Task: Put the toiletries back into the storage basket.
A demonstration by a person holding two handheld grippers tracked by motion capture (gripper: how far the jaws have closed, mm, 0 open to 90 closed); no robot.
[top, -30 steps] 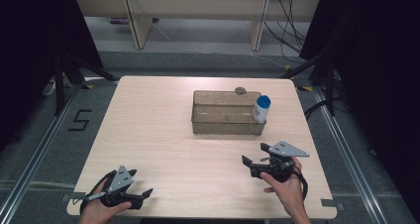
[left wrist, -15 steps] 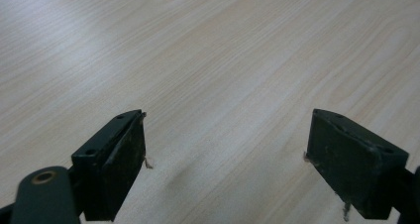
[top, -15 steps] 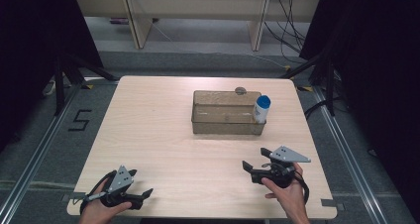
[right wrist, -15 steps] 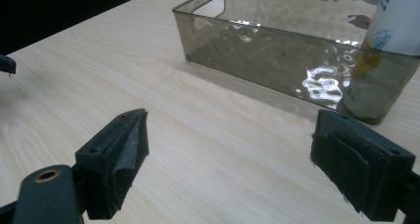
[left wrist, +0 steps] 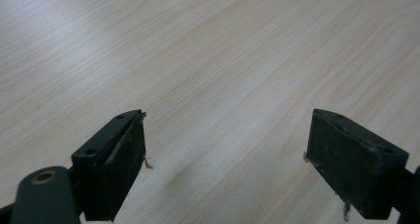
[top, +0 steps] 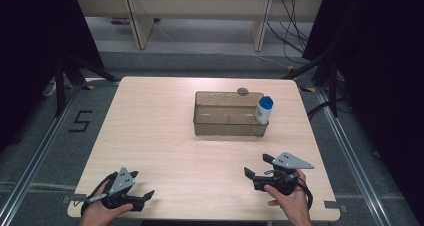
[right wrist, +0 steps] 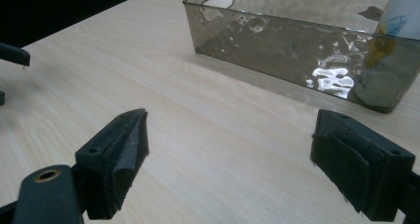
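A smoky clear plastic bin (top: 227,128) stands on the right half of the pale wood table (top: 160,131). A white bottle with a blue cap (top: 264,109) stands upright inside its right end. In the right gripper view the bin (right wrist: 277,35) lies ahead, with the bottle (right wrist: 403,8) at the top right. My right gripper (top: 256,166) is held open near the front right of the table, its jaws (right wrist: 228,130) wide apart and empty. My left gripper (top: 145,198) rests open at the front left, jaws (left wrist: 225,135) spread over bare wood.
A small round grey object (top: 243,91) lies on the table just behind the bin. Dark stands and cables surround the table on the floor. A floor mark reading 5 (top: 80,121) is at the left. A jaw of the left gripper (right wrist: 12,55) shows at the far left of the right gripper view.
My right gripper has drifted a little toward the table's front edge. The left gripper, bin and bottle have not moved.
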